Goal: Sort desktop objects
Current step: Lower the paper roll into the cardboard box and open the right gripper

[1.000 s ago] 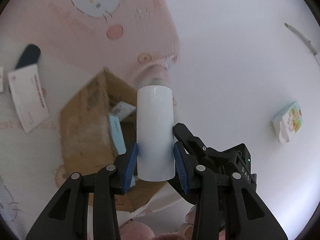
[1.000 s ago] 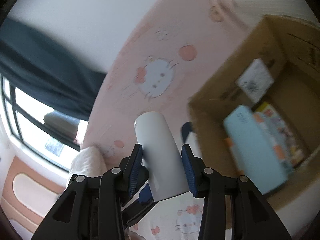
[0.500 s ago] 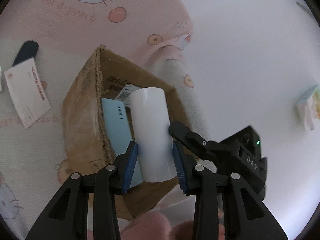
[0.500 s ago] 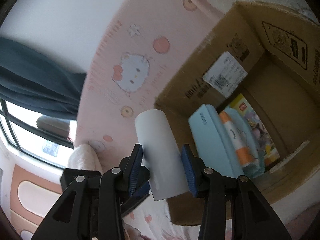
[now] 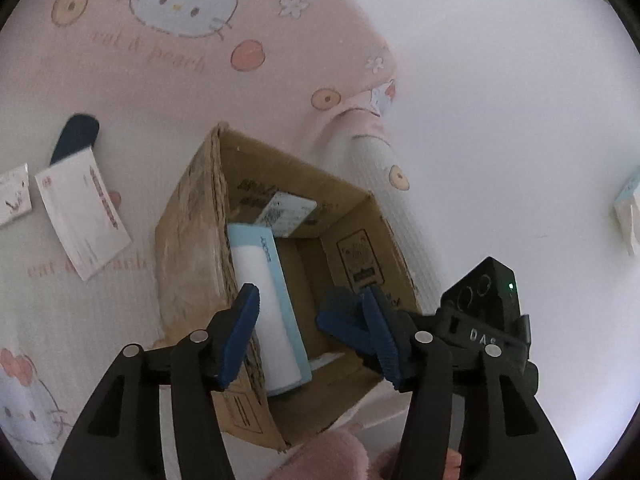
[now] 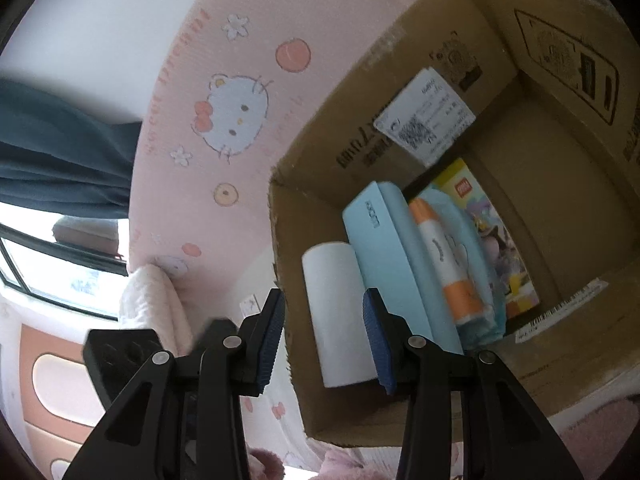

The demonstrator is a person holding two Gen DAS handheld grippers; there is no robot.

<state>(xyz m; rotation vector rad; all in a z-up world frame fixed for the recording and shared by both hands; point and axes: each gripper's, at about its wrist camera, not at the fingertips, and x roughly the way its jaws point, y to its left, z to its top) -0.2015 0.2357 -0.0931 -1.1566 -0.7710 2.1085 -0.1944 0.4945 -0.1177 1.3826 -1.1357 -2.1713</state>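
Note:
A white cylinder [image 5: 264,300] lies inside the open cardboard box [image 5: 192,240], against its left wall and beside a light blue box [image 5: 276,264]. My left gripper [image 5: 310,292] hangs over the box with its jaws opening and nothing between the pads; the cylinder lies below them. My right gripper [image 5: 340,316] hovers just to the right, above the box. In the right wrist view its fingers [image 6: 324,294] stand partly apart on either side of the box [image 6: 320,152] wall. The cylinder [image 6: 340,312] lies lower down, unpressed. An orange-and-white marker [image 6: 440,264] and a colourful pack [image 6: 492,232] also lie inside.
The box stands on a pink cartoon-cat cloth [image 5: 160,60]. Left of it lie a white card with red print [image 5: 84,224], a dark blue object [image 5: 76,136] and a small card [image 5: 14,196]. A dark curtain [image 6: 60,152] and a window are at the left. A pink fluffy sleeve [image 5: 328,456] shows below.
The left jaws have spread and let go of the white cylinder, which dropped into the box beside the light blue box. Both grippers came in over the box.

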